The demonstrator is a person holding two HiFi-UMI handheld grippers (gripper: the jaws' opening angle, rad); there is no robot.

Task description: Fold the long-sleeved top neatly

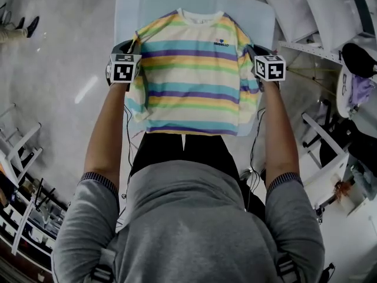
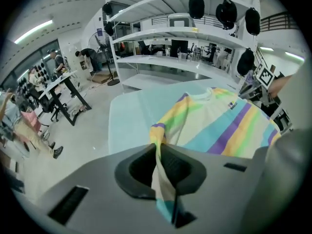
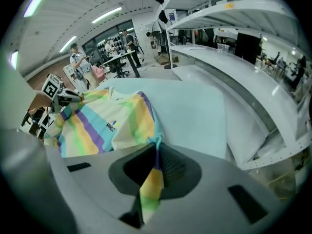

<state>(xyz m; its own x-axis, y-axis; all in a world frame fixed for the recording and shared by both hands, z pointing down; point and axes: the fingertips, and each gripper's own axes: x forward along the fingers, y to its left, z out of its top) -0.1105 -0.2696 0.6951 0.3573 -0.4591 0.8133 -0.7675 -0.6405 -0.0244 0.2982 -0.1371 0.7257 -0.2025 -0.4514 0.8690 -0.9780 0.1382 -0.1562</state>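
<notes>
The left tongs point(image 2: 165, 179) and right tongs point(image 3: 152, 177) each clamp a side edge of the striped top point(image 1: 194, 75), which lies mid-frame on the tabletop point(image 1: 132, 7).

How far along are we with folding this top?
Done: the striped top lies spread front up on the table. In hand: the left tool and right tool each pinch fabric near a shoulder. Left: the folds; the body lies unfolded.

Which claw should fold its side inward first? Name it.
Left, barely: left claw and right claw both clamp the pastel-striped long-sleeved top, but its left sleeve lies gathered beside that claw.
</notes>
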